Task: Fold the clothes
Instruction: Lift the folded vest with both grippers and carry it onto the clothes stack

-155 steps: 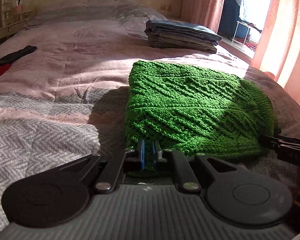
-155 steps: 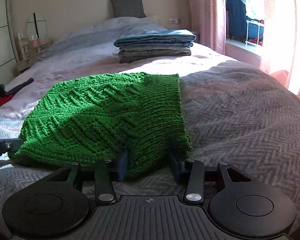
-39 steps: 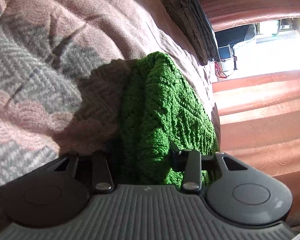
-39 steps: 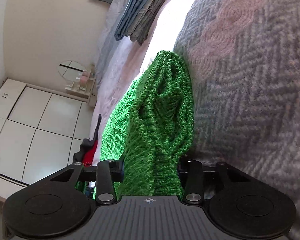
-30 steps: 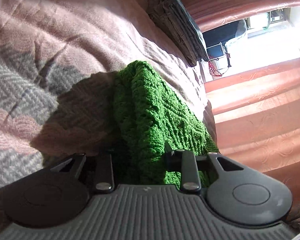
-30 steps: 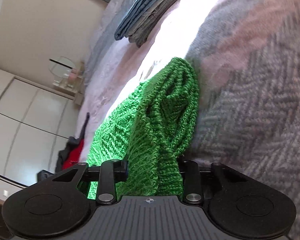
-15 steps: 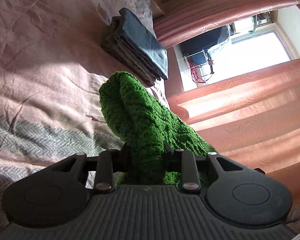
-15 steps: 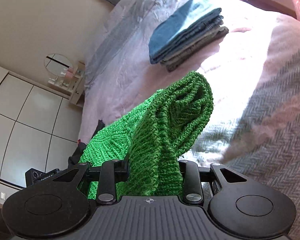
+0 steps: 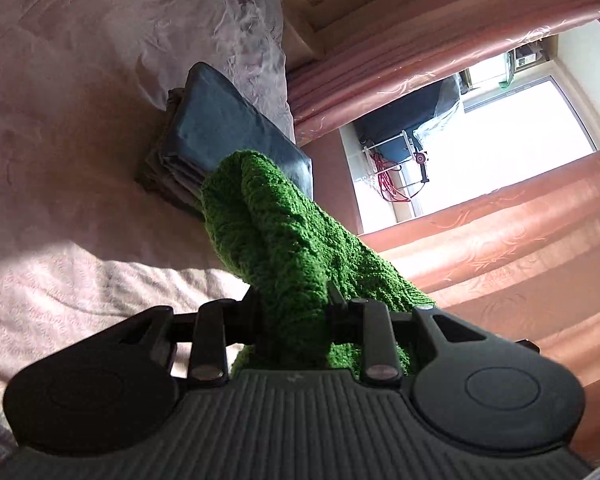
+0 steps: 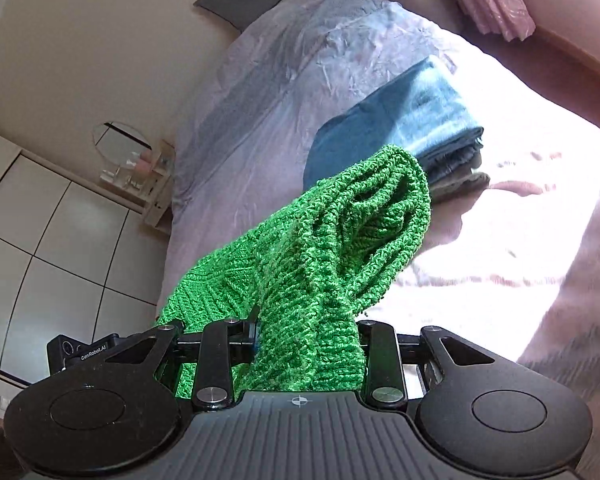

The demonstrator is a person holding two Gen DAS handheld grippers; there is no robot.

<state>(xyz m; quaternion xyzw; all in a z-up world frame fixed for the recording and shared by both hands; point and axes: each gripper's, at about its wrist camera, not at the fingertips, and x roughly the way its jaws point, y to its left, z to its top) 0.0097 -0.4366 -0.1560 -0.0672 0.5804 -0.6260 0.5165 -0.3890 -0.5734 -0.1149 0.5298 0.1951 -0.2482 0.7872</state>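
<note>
Your matte black, ribbed-bodied left gripper (image 9: 292, 312) and right gripper (image 10: 306, 340): round side discs, silver screws on the finger links, crosshair mark on the right.

Harsh window (image 9: 500, 128) glare, deep shadows, fisheye-warped edges

The folded clothes stack (image 10: 412, 128) blocks mid-frame; bare bed (image 10: 260, 92) lies open toward the upper left.

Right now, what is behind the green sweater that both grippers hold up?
Behind the green sweater lies a stack of folded clothes, blue on top, on the bed. The sweater covers the stack's near corner, so that part cannot be seen.
</note>
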